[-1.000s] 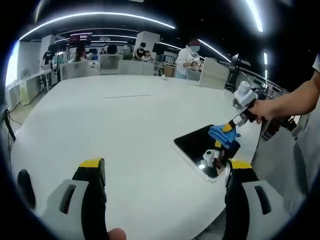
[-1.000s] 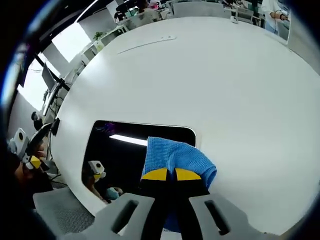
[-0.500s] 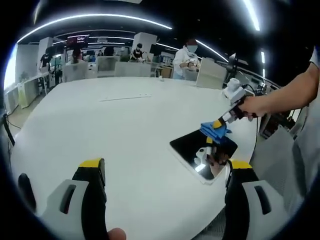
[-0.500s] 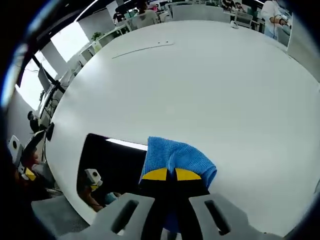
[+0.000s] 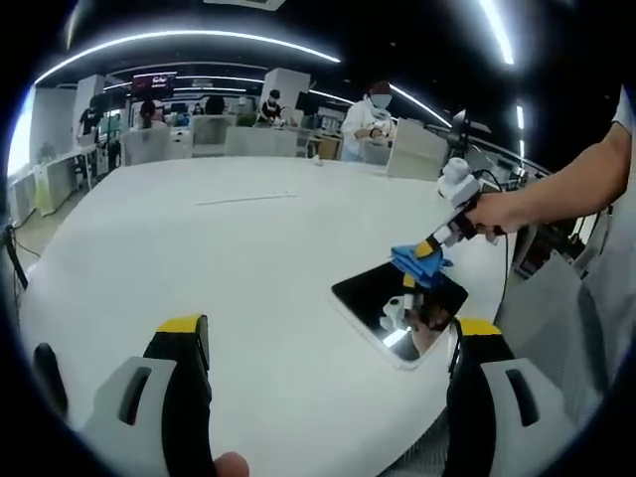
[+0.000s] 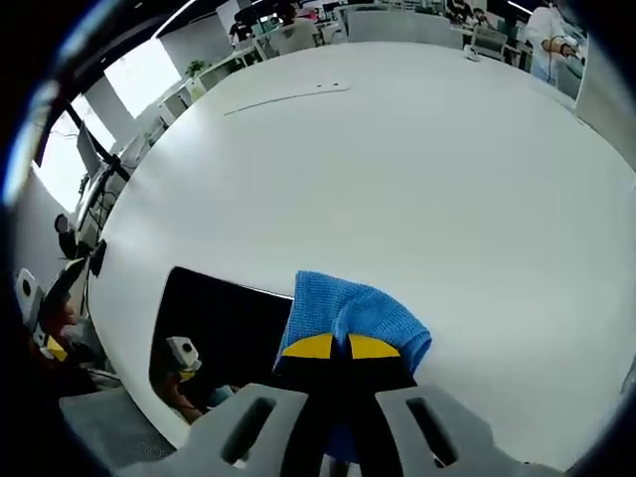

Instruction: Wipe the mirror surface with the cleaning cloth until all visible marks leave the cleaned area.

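A dark rectangular mirror (image 5: 397, 306) lies flat near the right edge of a big white table (image 5: 238, 258); in the right gripper view the mirror (image 6: 219, 338) sits low and left, reflecting the grippers. My right gripper (image 6: 331, 347) is shut on a blue cleaning cloth (image 6: 353, 313), which hangs at the mirror's right end. In the left gripper view that right gripper (image 5: 429, 249) and the blue cloth (image 5: 417, 264) are over the mirror's far corner, held by a person's hand (image 5: 492, 211). My left gripper (image 5: 328, 343) stands open low over the table, left of the mirror, with nothing between its jaws.
The white table spreads wide beyond the mirror, with a thin strip (image 5: 246, 197) lying far back. Chairs (image 5: 417, 149), desks and people (image 5: 370, 121) fill the room behind. The table's edge runs close past the mirror on the right.
The right gripper with the cloth has drifted toward the mirror's far end, so less mirror shows in its view. The left gripper stays put.
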{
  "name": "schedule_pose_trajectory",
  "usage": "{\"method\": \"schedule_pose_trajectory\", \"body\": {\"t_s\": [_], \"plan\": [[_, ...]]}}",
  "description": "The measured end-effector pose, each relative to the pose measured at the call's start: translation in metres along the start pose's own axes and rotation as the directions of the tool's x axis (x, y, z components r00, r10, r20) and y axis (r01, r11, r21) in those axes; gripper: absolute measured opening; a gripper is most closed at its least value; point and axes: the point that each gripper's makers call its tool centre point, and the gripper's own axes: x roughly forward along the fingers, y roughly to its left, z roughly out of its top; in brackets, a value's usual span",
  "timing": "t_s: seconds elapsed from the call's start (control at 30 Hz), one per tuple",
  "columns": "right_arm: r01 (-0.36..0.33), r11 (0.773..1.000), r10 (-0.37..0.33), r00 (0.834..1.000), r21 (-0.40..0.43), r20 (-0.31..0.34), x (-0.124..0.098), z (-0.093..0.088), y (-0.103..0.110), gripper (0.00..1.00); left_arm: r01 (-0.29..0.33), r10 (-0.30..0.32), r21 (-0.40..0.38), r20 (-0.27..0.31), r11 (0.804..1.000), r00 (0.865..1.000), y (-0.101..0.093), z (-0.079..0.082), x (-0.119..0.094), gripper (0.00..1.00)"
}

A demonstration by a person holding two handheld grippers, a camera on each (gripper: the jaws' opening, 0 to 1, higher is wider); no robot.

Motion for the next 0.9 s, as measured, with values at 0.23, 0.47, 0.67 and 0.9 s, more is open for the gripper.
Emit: {"method": "schedule_pose_trajectory", "body": {"t_s": [0.23,0.47,0.67,0.9], "plan": [[-0.028,0.999,0.028,0.999,0.021,0.023,-0.017,-0.001,0.001,0.0,0.016,-0.016,0.027,-0.002,1.0,1.0,-0.004,0.004,-0.001,0.99],[-0.026,1.0,0.025,0.998,0.005,0.054,-0.041,0.0,-0.015,0.0,0.005,-0.005,0.031,0.01,1.0,1.0,-0.001,0.011,0.001,0.99],[-0.001,1.0,0.001,0.997,0.001,0.075,-0.062,0.001,-0.041,0.0,-0.005,0.005,0.029,0.02,1.0,1.0,0.001,0.013,0.0,0.99],[0.026,1.0,-0.027,0.997,0.015,0.076,-0.078,-0.009,-0.069,0.0,-0.018,0.018,0.021,0.022,1.0,1.0,0.003,0.012,0.0,0.99]]}}
